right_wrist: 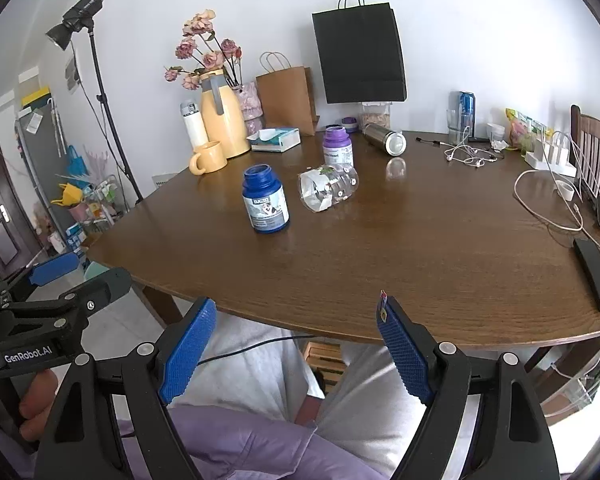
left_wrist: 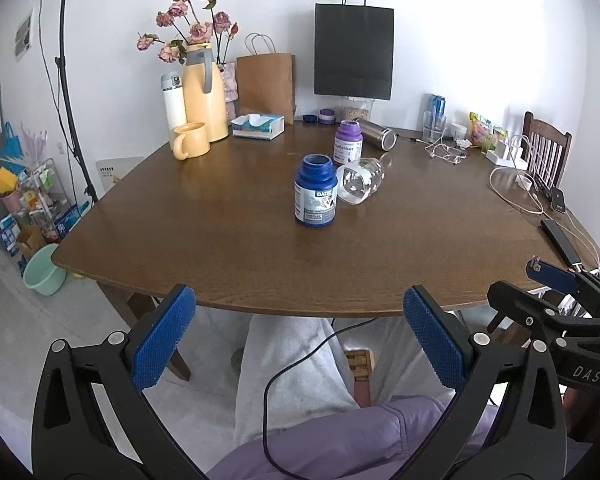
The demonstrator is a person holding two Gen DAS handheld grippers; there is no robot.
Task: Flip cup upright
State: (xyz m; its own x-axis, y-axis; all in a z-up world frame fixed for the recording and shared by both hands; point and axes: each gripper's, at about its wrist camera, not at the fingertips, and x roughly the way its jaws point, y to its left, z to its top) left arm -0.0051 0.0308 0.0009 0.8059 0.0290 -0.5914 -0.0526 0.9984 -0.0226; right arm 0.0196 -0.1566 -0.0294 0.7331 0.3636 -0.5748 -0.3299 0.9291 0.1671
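Note:
A clear glass cup (left_wrist: pixel 360 180) with small printed patterns lies on its side on the brown wooden table (left_wrist: pixel 220 248), its mouth towards me. It also shows in the right wrist view (right_wrist: pixel 328 187). My left gripper (left_wrist: pixel 300 300) is open and empty, held off the table's near edge, well short of the cup. My right gripper (right_wrist: pixel 296 312) is open and empty, also at the near edge. Each gripper shows at the side of the other's view.
A blue bottle (left_wrist: pixel 315 191) stands just left of the cup; a purple bottle (left_wrist: pixel 349 142) stands behind it. A steel flask (left_wrist: pixel 376 133) lies behind. A yellow mug (left_wrist: pixel 191 141), yellow jug, tissue box, paper bags, cables (left_wrist: pixel 516 192) and a phone (left_wrist: pixel 560 240) are around the edges.

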